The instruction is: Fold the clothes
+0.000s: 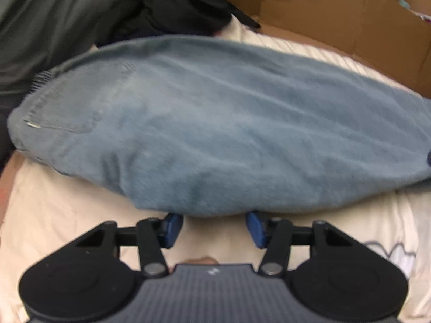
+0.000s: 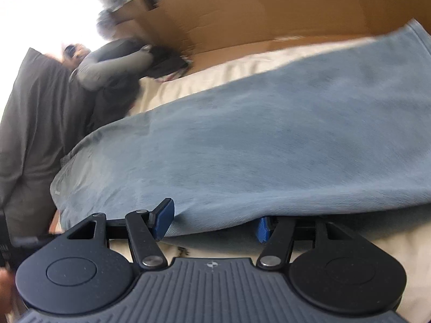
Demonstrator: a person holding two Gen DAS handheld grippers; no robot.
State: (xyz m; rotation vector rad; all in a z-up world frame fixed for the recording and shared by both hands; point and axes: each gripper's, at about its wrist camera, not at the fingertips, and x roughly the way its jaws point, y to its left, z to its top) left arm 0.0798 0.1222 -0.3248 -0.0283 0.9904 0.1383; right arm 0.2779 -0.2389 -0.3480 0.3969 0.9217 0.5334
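Observation:
A blue-grey garment (image 1: pixel 215 123) with a stitched pocket at its left end lies spread across a cream sheet (image 1: pixel 62 215). My left gripper (image 1: pixel 214 227) stands open at the garment's near edge, and the cloth just overlaps its blue fingertips (image 1: pixel 172 226). In the right wrist view the same garment (image 2: pixel 256 140) fills the middle. My right gripper (image 2: pixel 212 226) is open too, at the near hem. The hem drapes over its right finger (image 2: pixel 262 230), while the left finger (image 2: pixel 163 219) shows in full.
A brown cardboard box (image 1: pixel 336 18) runs along the far side of the bed. A heap of dark grey and black clothes (image 1: pixel 54 27) sits at the far left, seen also in the right wrist view (image 2: pixel 40 113). The sheet has a printed pattern (image 1: pixel 388 253) at the right.

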